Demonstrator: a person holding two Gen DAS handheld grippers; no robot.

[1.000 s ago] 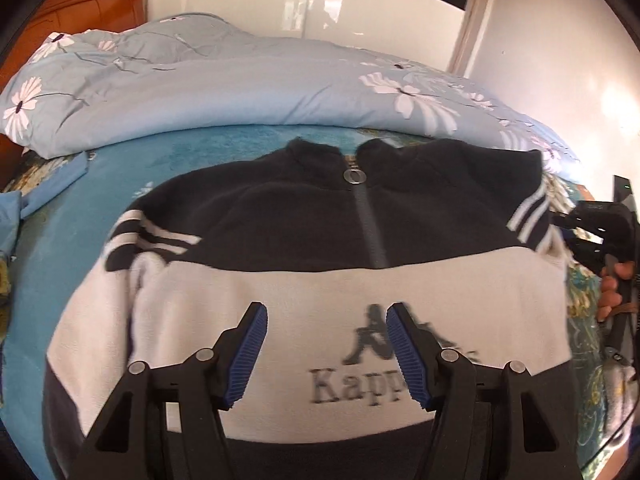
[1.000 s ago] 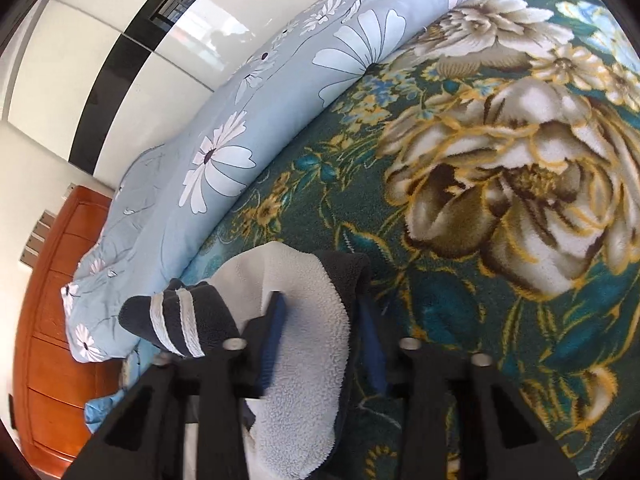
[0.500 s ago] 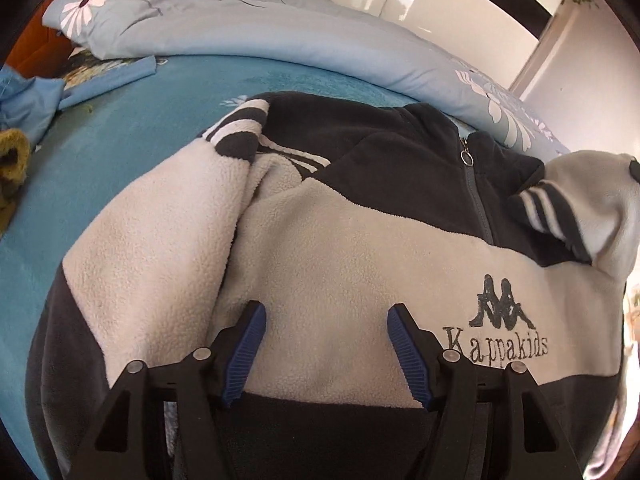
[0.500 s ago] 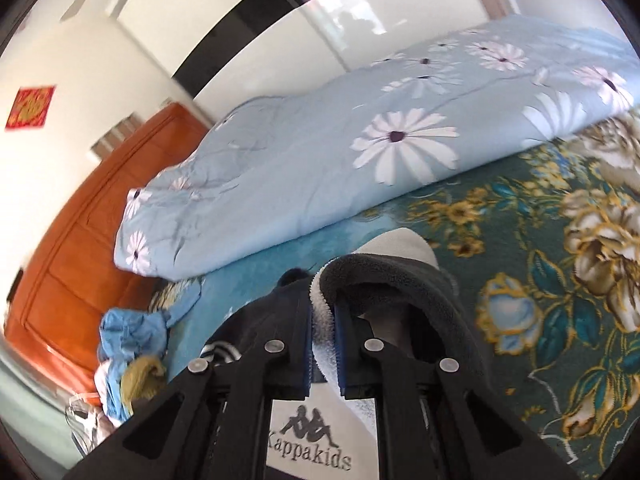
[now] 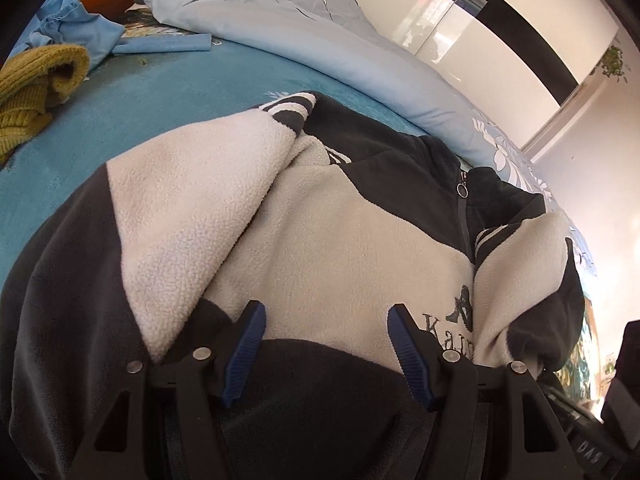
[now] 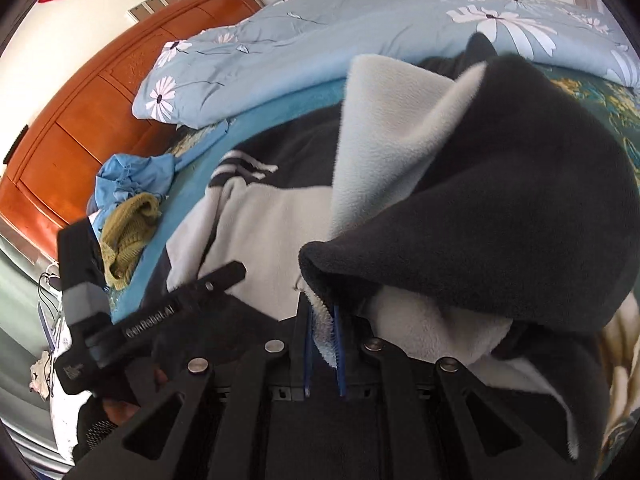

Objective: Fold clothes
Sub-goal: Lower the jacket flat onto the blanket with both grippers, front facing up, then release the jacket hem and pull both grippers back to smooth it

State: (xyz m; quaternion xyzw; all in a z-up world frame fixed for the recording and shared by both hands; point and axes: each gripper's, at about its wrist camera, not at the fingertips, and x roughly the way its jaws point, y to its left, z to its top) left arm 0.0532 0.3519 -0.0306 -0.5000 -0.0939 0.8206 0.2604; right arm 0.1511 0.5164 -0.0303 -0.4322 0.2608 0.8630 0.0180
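A black and pale grey fleece jacket [image 5: 340, 240] with a Kappa logo lies front up on the teal bed sheet [image 5: 140, 96]. One sleeve [image 5: 192, 208] lies folded over the chest on the left. My left gripper [image 5: 326, 340] hovers open just over the jacket's lower front, nothing between its pads. My right gripper [image 6: 322, 328] is shut on the edge of the other sleeve [image 6: 480, 184], which hangs bunched over the jacket's front. That sleeve [image 5: 524, 276] covers part of the logo in the left wrist view. The left tool's finger [image 6: 224, 276] shows close beside the right gripper.
A rolled light blue floral quilt [image 5: 320, 36] runs along the far side of the bed. A mustard knit garment [image 5: 36, 84] and a blue garment [image 5: 68, 28] lie at the head end by the wooden headboard [image 6: 92, 120]. Glossy wardrobe doors [image 5: 500, 32] stand beyond.
My right gripper has swung the sleeve from the bed's flowered side over onto the jacket's front. The left gripper has slid left and lower over the jacket, rolling, and stays open.
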